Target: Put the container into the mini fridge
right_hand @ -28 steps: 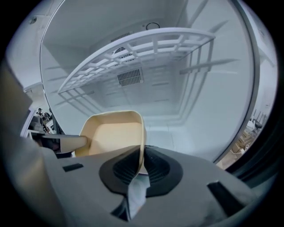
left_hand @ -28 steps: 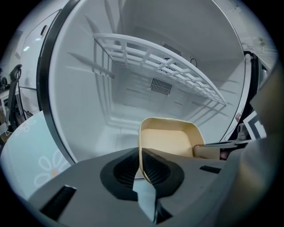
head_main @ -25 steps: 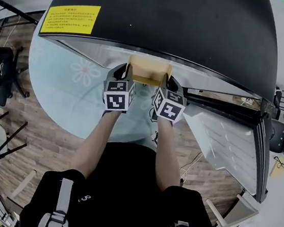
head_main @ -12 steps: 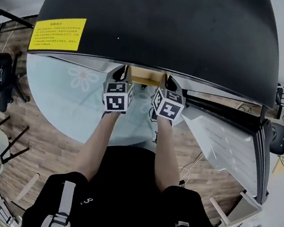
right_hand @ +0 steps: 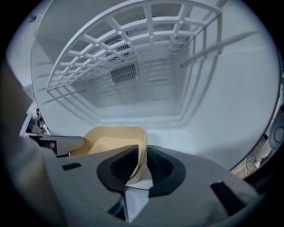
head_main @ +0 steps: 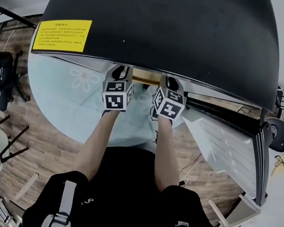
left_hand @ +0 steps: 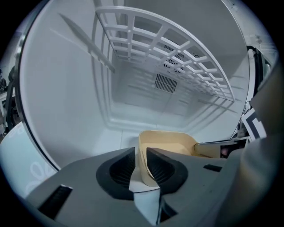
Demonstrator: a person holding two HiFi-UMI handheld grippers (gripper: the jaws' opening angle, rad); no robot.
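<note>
- Jaws of the left gripper (left_hand: 141,165) stood nearly together, pinching one side wall of the tan container (left_hand: 167,142) between ribbed black pads (left_hand: 120,167); the wall ran up through the narrow gap.
- Jaws of the right gripper (right_hand: 142,166) were just as narrow, clamped on the container's opposite wall; each gripper's tip showed at the far side of the other's view.
- The open-topped container hung between the two grippers, just ahead of them, inside the white cavity of the mini fridge (left_hand: 66,97); whether its base touched the fridge floor could not be told.
- Above and ahead of the jaws ran a white wire shelf (left_hand: 177,57); beyond it, on the back wall, sat a vent grille (left_hand: 167,82).
- In the head view the fridge's black top hid most of the container; a yellow label (head_main: 62,36) lay on that top, beyond and left of the left gripper; the open door (head_main: 230,144) stood to the right of the right gripper.
</note>
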